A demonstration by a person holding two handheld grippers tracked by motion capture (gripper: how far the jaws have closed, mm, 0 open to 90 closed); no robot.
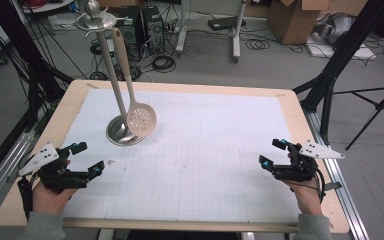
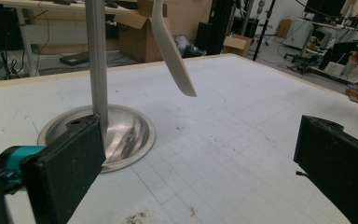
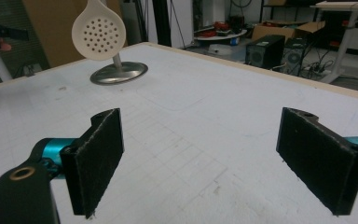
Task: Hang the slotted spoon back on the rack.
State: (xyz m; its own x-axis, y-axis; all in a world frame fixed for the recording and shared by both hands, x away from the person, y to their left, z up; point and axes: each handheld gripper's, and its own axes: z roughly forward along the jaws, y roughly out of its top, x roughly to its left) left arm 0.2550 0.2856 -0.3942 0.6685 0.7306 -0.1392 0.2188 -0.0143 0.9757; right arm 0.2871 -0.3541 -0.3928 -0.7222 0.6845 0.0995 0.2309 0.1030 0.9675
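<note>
Left gripper (image 1: pixel 89 159) and right gripper (image 1: pixel 275 153): jaws wide, empty, near table's (image 1: pixel 190 88) front corners. Slotted spoon (image 1: pixel 141 120) hanging on stand (image 1: pixel 123 132), far-left. Risk: careless reach likely tipping stand.

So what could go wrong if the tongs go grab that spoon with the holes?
The slotted spoon hangs freely from a hook on the tall metal stand, so a nudge from the left tongs might set it swinging out of reach. The stand is thin and tall on a small round base, so a sideways tug could tip it. Both tongs are open and not near it yet.
</note>
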